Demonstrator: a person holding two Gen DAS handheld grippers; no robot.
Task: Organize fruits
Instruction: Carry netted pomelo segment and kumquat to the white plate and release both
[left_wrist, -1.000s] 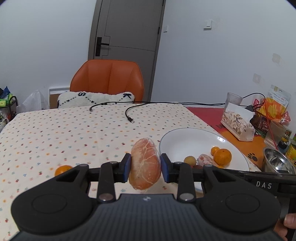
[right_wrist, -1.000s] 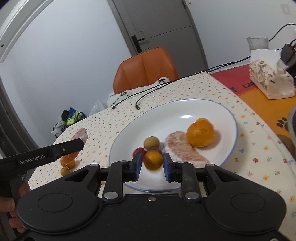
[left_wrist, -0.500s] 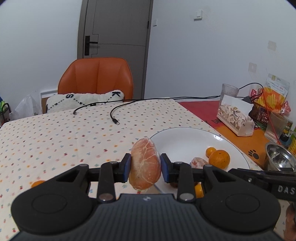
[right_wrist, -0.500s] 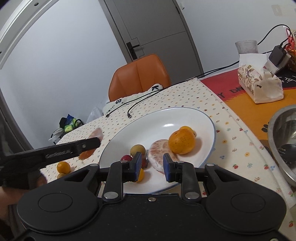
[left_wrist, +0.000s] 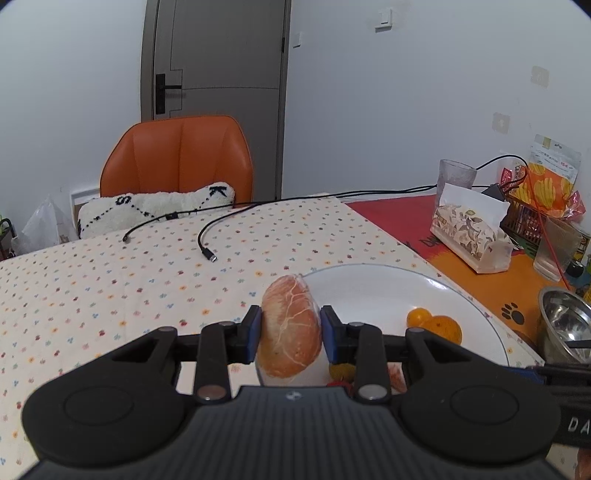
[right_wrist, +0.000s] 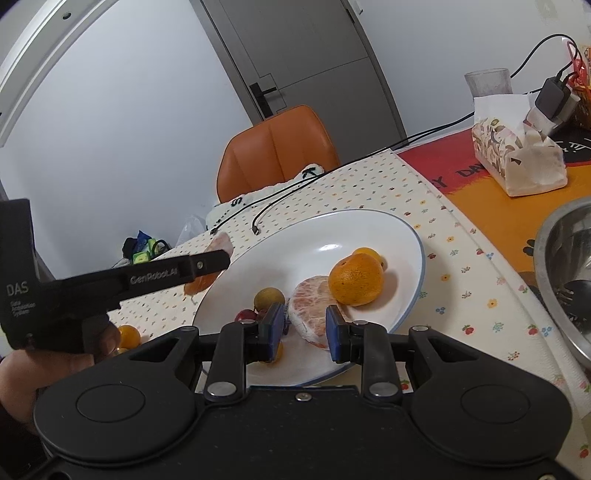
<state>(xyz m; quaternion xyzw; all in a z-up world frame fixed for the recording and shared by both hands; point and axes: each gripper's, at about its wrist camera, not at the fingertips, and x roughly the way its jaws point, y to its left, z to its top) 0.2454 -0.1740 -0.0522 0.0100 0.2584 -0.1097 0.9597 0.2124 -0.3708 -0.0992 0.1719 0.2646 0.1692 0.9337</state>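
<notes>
A: What is going on?

B: The left hand-held gripper (left_wrist: 290, 329) is squeezing a peeled pomelo piece (left_wrist: 289, 325), held up at the rim of the plate (right_wrist: 413, 236).

A: And the right hand-held gripper (right_wrist: 303, 329)?

B: Its jaws are apart with nothing in them, over the plate.

A: What next?

B: I think: lower the piece onto a bare spot, then let go. It looks soft, pink and veiny.

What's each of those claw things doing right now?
Left gripper: shut on a peeled pomelo segment.
Right gripper: open, holding nothing, over the white plate.
</notes>
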